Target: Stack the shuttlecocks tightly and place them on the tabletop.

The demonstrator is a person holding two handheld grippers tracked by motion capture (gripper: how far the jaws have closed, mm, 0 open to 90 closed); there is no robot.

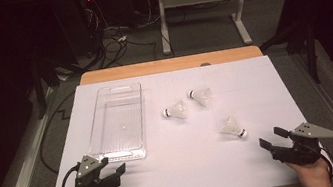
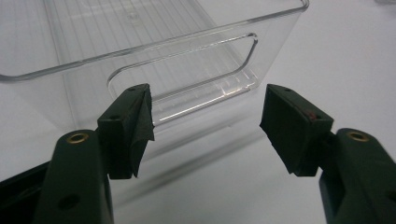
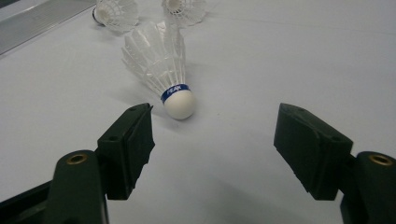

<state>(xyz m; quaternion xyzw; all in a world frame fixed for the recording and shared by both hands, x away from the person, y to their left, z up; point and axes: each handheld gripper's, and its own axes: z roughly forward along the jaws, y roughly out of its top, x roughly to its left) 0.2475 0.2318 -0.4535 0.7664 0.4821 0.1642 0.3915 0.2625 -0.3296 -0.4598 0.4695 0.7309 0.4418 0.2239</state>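
Note:
Three white feather shuttlecocks lie on the white table cover (image 1: 191,165): one (image 1: 175,111) mid-table, one (image 1: 200,96) just behind it, one (image 1: 233,127) nearer the right. A clear plastic bin (image 1: 118,122) stands empty at the left. My left gripper (image 1: 115,166) rests open at the front left, just short of the bin's near wall (image 2: 187,60); the left gripper (image 2: 205,128) holds nothing. My right gripper (image 1: 271,137) sits open at the front right. In its view the right gripper (image 3: 215,144) points at the nearest shuttlecock (image 3: 163,70), cork end toward it, untouched.
The wooden table edge (image 1: 170,64) shows at the back. Beyond it are a desk frame (image 1: 201,7) and cables (image 1: 115,41) on the floor. Two farther shuttlecocks (image 3: 116,13) (image 3: 184,8) lie behind the nearest one.

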